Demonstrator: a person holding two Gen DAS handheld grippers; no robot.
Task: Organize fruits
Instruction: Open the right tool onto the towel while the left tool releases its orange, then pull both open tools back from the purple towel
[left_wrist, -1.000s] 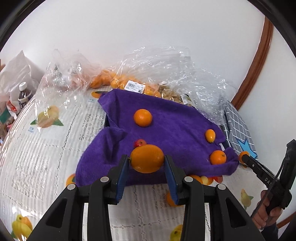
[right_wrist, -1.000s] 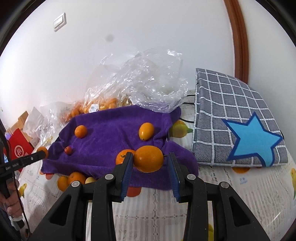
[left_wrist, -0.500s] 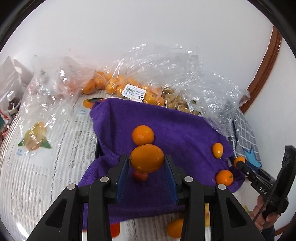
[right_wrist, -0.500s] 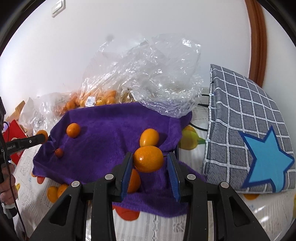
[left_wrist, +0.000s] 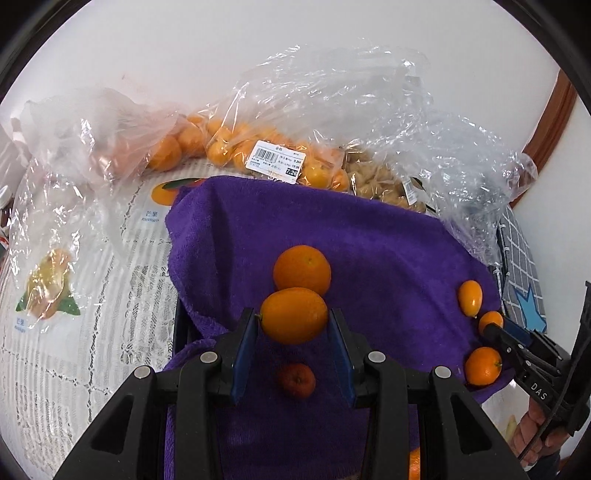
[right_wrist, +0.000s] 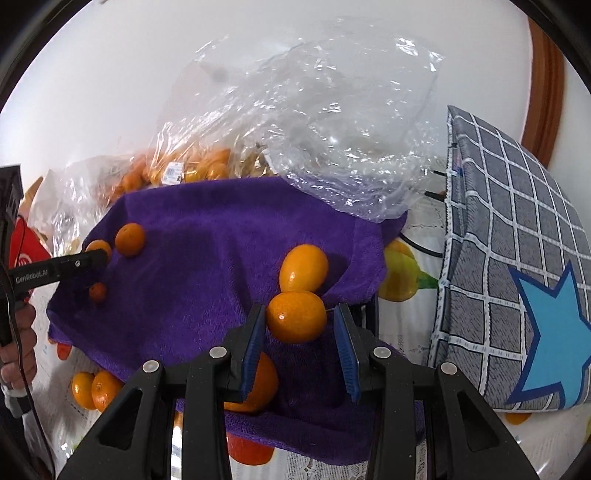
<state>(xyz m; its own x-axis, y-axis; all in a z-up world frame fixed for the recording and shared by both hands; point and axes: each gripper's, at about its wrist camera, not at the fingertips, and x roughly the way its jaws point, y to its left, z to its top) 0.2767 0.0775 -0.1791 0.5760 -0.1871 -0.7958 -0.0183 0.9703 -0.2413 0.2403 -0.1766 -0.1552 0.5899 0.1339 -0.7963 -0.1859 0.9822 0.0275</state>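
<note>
A purple towel (left_wrist: 369, 236) (right_wrist: 221, 236) covers a dark tray on the table. My left gripper (left_wrist: 293, 334) is shut on an oval orange fruit (left_wrist: 294, 314) and holds it above the towel. Beyond it lies a round orange (left_wrist: 302, 269), below it a small red fruit (left_wrist: 296, 379). My right gripper (right_wrist: 300, 332) is shut on another orange fruit (right_wrist: 296, 320) over the towel's right part. An oval kumquat (right_wrist: 303, 268) lies just beyond it, a round orange (right_wrist: 258, 384) below. Each gripper shows in the other's view, the right one (left_wrist: 491, 326) and the left one (right_wrist: 94, 258).
Clear plastic bags of oranges (left_wrist: 236, 147) and a crumpled empty bag (right_wrist: 325, 122) lie behind the towel. A grey checked pouch with a blue star (right_wrist: 517, 266) stands at the right. Loose oranges (right_wrist: 92, 389) lie off the towel's front edge on the fruit-print tablecloth (left_wrist: 74, 332).
Both grippers have moved forward over the towel, each still holding its fruit. The fruits on the towel now appear closer and lower in both views.
</note>
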